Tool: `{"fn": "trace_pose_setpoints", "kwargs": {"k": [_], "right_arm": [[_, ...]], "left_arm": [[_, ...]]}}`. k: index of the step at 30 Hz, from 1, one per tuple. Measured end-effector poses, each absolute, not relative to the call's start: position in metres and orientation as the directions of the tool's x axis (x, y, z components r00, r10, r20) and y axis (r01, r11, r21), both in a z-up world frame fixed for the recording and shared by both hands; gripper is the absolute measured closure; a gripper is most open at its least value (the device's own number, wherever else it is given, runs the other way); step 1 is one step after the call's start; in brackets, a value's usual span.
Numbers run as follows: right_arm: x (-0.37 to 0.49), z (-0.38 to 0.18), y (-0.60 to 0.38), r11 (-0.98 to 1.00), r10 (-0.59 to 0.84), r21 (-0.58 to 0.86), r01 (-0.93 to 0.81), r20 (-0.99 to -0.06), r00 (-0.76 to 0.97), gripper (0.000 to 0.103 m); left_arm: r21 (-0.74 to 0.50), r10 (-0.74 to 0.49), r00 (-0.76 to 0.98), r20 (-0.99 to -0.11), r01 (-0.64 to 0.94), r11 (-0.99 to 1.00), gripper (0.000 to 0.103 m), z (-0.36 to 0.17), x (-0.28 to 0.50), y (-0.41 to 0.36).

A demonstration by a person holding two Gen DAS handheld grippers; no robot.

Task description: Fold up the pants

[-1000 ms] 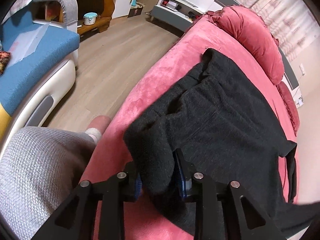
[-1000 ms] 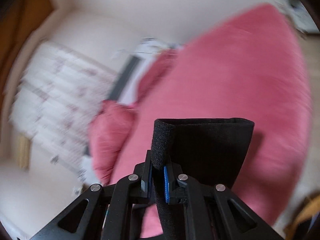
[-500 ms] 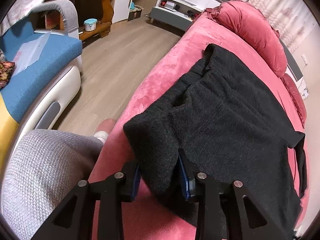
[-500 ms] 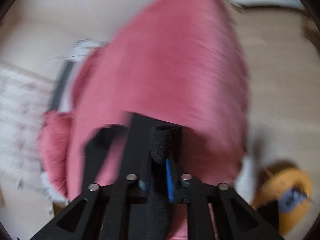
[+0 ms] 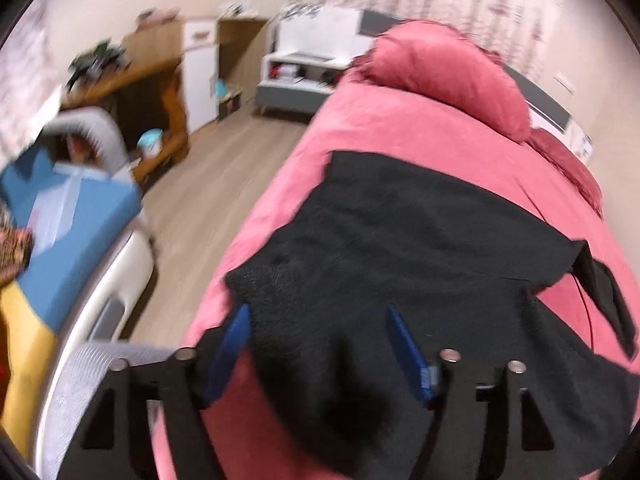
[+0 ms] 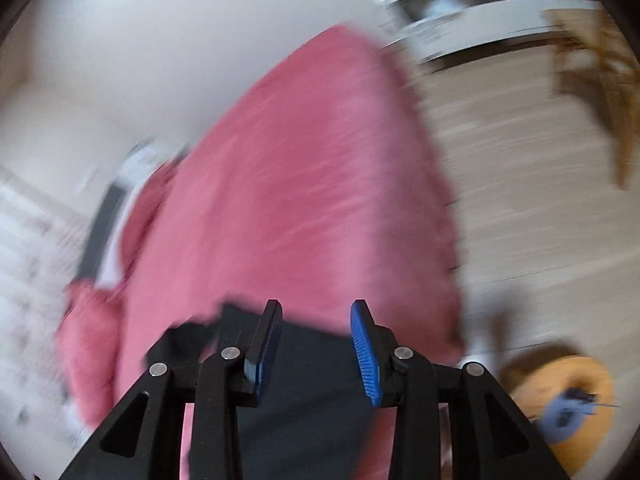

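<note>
Black pants [image 5: 420,248] lie spread across a pink bed [image 5: 372,128]. My left gripper [image 5: 316,316] is open, its blue pads apart, with a bunched fold of the pants lying loose between them. In the right wrist view my right gripper [image 6: 316,312] is open and empty, just above the edge of the black pants [image 6: 312,364] on the pink bed [image 6: 304,184]. Both views are motion blurred.
A pink pillow [image 5: 444,80] lies at the head of the bed. A blue and white sofa [image 5: 76,224] stands left across a wood floor [image 5: 208,184]. A grey-sleeved arm [image 5: 84,384] is at lower left. An orange object [image 6: 568,396] lies on the floor right of the bed.
Both grippers have opened and let go of the pants. The cloth they held now rests on the bed, and the right gripper has swung over the bed.
</note>
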State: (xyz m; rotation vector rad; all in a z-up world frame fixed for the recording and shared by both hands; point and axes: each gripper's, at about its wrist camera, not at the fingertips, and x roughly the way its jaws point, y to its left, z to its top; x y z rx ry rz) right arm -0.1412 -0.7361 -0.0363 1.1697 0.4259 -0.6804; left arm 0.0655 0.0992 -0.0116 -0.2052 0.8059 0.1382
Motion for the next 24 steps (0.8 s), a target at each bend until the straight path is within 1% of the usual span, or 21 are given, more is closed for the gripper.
{"fn": "trace_pose_setpoints", "kwargs": {"k": [3,6,8,10,11,13,14,16,18,21,23,24], "right_arm": [[-0.079,-0.033,-0.711,0.374,-0.124,0.680,0.631,-0.637,0.761,0.066],[-0.015,-0.039,-0.688,0.500,-0.034,0.624,0.600,-0.678,0.734,0.066],[0.025,-0.047,-0.680,0.531,0.002,0.606,0.592,-0.699,0.715,0.066],[0.054,-0.060,-0.684,0.514,0.033,0.621,0.592,-0.703,0.710,0.066],[0.068,-0.068,-0.689,0.490,0.044,0.635,0.598,-0.703,0.710,0.066],[0.086,-0.080,-0.695,0.446,0.052,0.654,0.611,-0.701,0.712,0.066],[0.096,-0.087,-0.699,0.425,0.049,0.656,0.624,-0.705,0.708,0.066],[0.114,-0.101,-0.705,0.395,0.048,0.663,0.636,-0.706,0.707,0.066],[0.130,-0.107,-0.706,0.386,0.032,0.655,0.650,-0.713,0.700,0.066],[0.148,-0.108,-0.699,0.395,-0.013,0.646,0.653,-0.707,0.707,0.066],[0.155,-0.104,-0.700,0.388,-0.030,0.649,0.654,-0.701,0.713,0.066],[0.159,-0.101,-0.701,0.385,-0.028,0.652,0.653,-0.699,0.715,0.074]], "left_arm": [[-0.054,0.078,0.724,-0.685,-0.157,0.986,0.030,-0.002,0.074,0.072],[0.003,0.091,0.774,-0.626,-0.114,0.993,0.029,0.011,0.080,0.052],[0.041,0.102,0.822,-0.560,-0.095,0.995,0.029,0.023,0.076,0.045],[0.067,0.128,0.840,-0.527,-0.109,0.992,0.029,0.028,0.072,0.048],[0.058,0.129,0.837,-0.532,-0.116,0.991,0.029,0.030,0.073,0.047],[-0.017,0.090,0.832,-0.547,-0.118,0.993,0.029,0.033,0.074,0.058],[-0.080,0.049,0.835,-0.548,-0.111,0.991,0.028,0.034,0.074,0.062],[-0.152,-0.022,0.824,-0.567,-0.078,0.985,0.026,0.031,0.079,0.060],[-0.157,-0.069,0.807,-0.587,-0.030,0.987,0.025,0.024,0.084,0.041],[-0.123,-0.125,0.756,-0.643,0.060,0.991,0.025,0.001,0.095,0.013],[-0.098,-0.138,0.699,-0.702,0.096,0.990,0.025,-0.019,0.106,-0.004],[-0.089,-0.134,0.678,-0.723,0.101,0.991,0.025,-0.025,0.110,-0.008]]}}
